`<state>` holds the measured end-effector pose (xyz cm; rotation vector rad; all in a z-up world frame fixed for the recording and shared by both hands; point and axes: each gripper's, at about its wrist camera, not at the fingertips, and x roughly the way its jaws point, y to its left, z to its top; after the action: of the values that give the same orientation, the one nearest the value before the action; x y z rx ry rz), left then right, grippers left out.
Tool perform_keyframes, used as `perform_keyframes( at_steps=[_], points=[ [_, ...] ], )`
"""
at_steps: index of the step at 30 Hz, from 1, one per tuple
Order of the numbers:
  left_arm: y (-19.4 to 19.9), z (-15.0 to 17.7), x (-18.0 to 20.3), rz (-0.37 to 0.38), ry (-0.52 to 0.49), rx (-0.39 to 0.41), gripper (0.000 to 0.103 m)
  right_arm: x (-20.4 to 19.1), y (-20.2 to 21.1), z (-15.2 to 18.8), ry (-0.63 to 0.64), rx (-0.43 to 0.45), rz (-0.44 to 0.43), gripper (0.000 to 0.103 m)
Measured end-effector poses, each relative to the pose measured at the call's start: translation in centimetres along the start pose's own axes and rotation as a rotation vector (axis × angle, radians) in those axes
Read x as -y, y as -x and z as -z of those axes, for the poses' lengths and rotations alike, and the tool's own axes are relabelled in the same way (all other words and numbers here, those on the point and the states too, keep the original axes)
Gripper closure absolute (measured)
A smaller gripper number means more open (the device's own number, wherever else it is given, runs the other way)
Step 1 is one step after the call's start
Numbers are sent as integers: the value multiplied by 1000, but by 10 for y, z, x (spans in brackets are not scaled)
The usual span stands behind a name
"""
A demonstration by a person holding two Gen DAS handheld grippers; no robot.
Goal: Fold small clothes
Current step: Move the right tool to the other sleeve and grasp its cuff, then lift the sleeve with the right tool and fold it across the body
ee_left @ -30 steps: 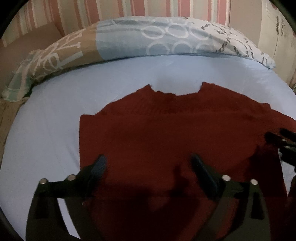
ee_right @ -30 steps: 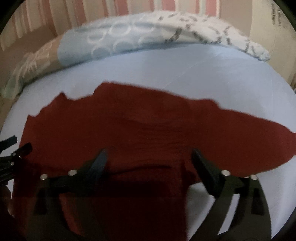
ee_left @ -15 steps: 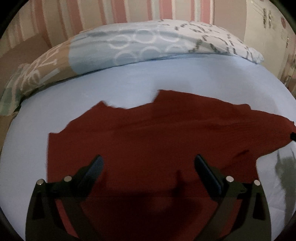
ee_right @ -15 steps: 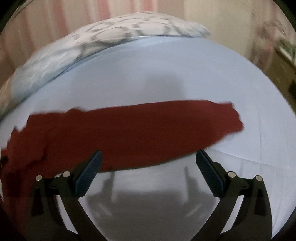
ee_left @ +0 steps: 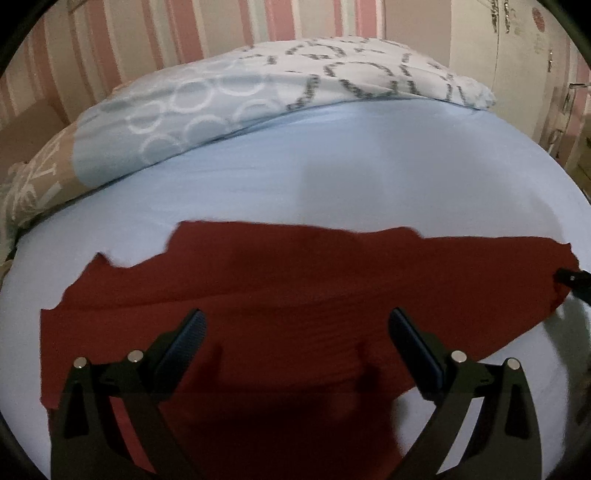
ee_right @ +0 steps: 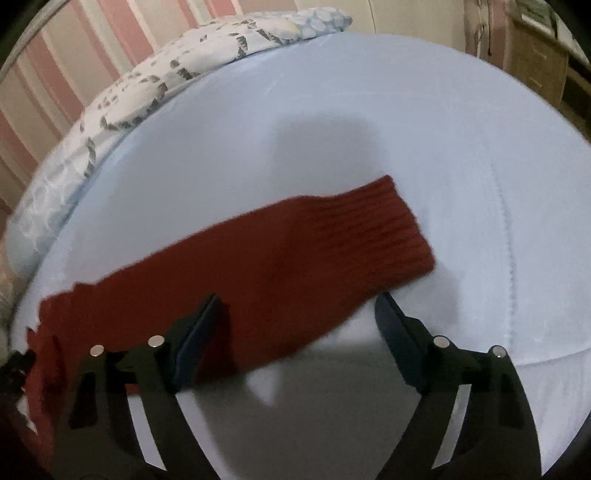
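A dark red knitted sweater lies flat on the light blue bed sheet. My left gripper is open and empty, hovering over the sweater's body. In the right wrist view the sweater's right sleeve stretches out to a ribbed cuff. My right gripper is open and empty above the sleeve's near edge, close to the cuff end. The right gripper's tip shows at the far right of the left wrist view, by the cuff.
A patterned blue, white and tan duvet is bunched along the far side of the bed against a pink striped wall. A wooden cabinet stands beyond the bed's right edge.
Both grippers have swung right along the sweater. The right gripper moved from over the body out to the sleeve and its cuff. Both stayed open.
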<state>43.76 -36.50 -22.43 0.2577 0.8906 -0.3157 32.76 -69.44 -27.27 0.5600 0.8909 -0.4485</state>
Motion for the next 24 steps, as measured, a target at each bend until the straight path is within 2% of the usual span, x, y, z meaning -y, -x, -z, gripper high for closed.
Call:
perform_keyframes(
  at_steps=[4, 7, 9, 11, 13, 17, 21, 24],
  points=[
    [0, -10, 25, 14, -21, 2, 4, -3, -7, -4, -1, -11, -12, 26],
    [2, -14, 31, 29, -13, 1, 4, -7, -6, -6, 40, 11, -6, 68],
    [4, -14, 33, 37, -8, 0, 4, -14, 2, -4, 78, 45, 0, 76],
    [7, -13, 31, 38, -13, 2, 4, -27, 12, -2, 131, 89, 16, 94],
    [11, -11, 26, 27, -24, 9, 4, -44, 26, 2, 191, 142, 37, 94],
    [19, -5, 6, 20, -22, 21, 4, -92, 60, 18, 313, 206, 3, 94],
    [29, 5, -25, -4, -37, 29, 4, -146, 81, 38, 374, 201, -78, 94],
    [37, 16, -68, -25, -7, 30, 4, -196, 87, 58, 407, 179, -153, 94]
  ],
)
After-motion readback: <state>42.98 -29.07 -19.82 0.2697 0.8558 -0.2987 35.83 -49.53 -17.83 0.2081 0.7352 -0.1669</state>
